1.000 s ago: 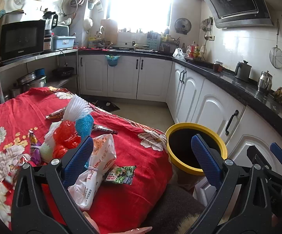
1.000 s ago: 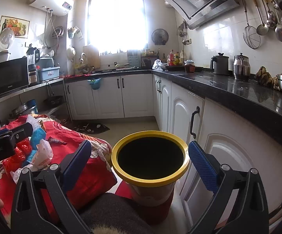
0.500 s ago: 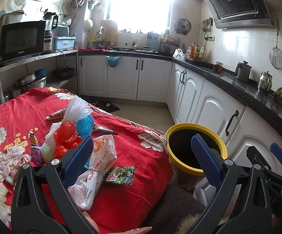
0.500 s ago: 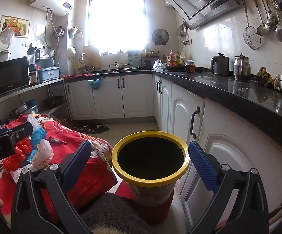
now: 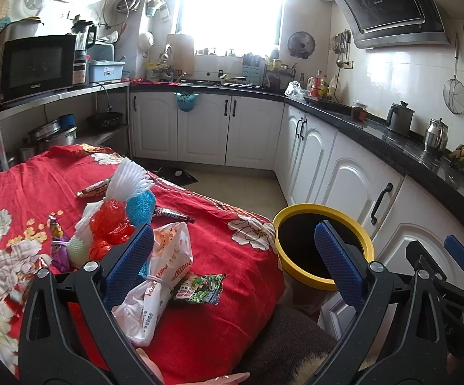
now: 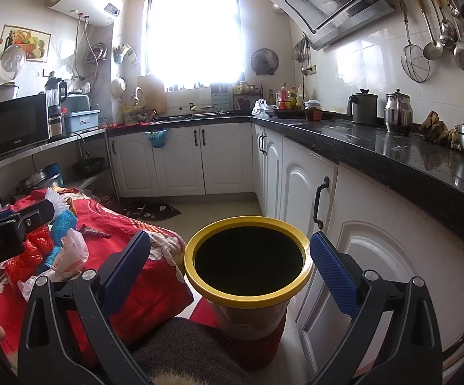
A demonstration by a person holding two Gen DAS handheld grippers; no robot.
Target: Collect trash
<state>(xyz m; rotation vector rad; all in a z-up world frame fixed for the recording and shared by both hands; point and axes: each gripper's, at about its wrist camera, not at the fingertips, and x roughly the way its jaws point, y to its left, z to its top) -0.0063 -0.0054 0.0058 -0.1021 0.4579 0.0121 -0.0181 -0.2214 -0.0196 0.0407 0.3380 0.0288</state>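
Observation:
Trash lies on a table under a red floral cloth (image 5: 225, 237): a knotted white plastic bag (image 5: 161, 276), a green snack wrapper (image 5: 201, 290), red crumpled plastic (image 5: 110, 221), a blue sponge ball (image 5: 140, 203) and a dark candy wrapper (image 5: 171, 216). A yellow-rimmed bin (image 6: 248, 256) stands on the floor right of the table, dark inside. My left gripper (image 5: 235, 253) is open above the table's near corner, nothing between its fingers. My right gripper (image 6: 228, 256) is open, its fingers either side of the bin's mouth and nearer the camera, holding nothing. The white bag (image 6: 71, 253) also shows in the right wrist view.
White cabinets (image 6: 299, 192) under a black counter (image 6: 392, 154) run close along the bin's right side. A dark mat (image 6: 151, 210) lies on the tiled floor beyond. A dark grey cushion (image 6: 183, 349) sits low in front of me. A microwave (image 5: 36, 65) stands on the left shelf.

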